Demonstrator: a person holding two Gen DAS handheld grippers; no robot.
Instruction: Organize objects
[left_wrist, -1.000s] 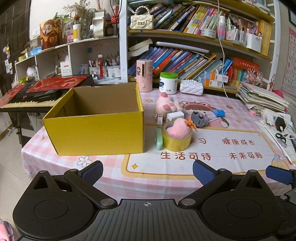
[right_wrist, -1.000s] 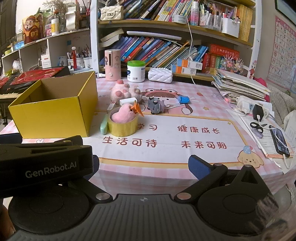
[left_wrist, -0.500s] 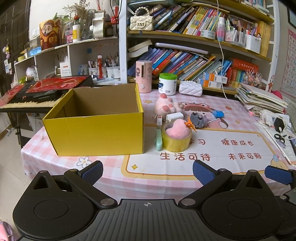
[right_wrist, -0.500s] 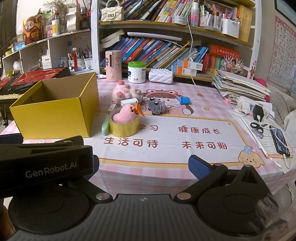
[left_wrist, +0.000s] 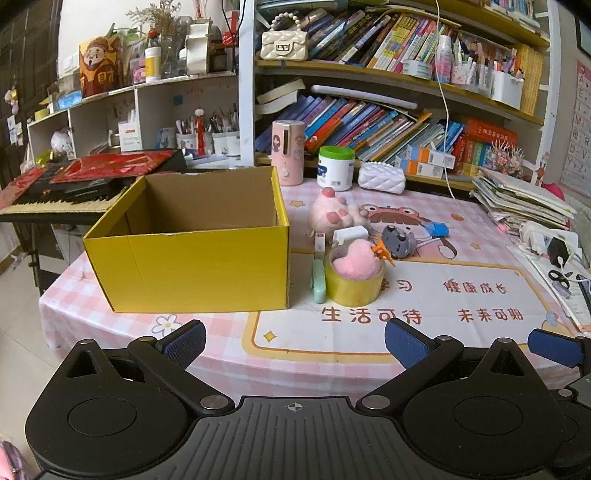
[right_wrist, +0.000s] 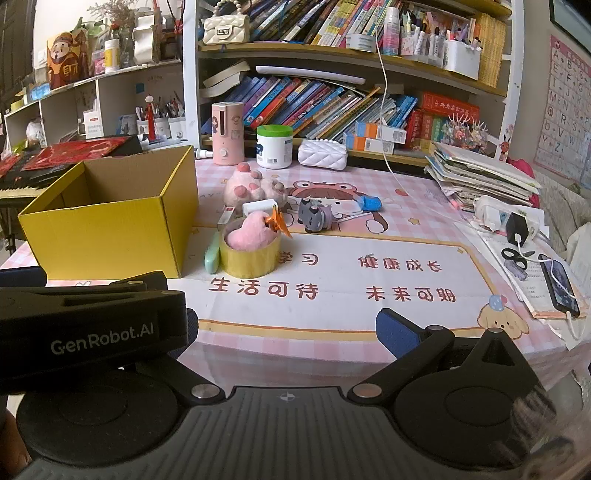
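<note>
Yellow tape roll (left_wrist: 354, 286) sits just right of the yellow box (left_wrist: 192, 266), pink fluff tucked inside. Light, stiff ring, slick sides: I'd pinch across its wall. My left gripper (left_wrist: 293, 341) and right gripper (right_wrist: 286, 328) both spread wide, empty.

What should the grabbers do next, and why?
Probably move the right gripper forward toward the tape roll with the pink fluffy thing in it. Both grippers are open and hold nothing, the yellow box looks empty, and the roll is the nearest item.
</note>
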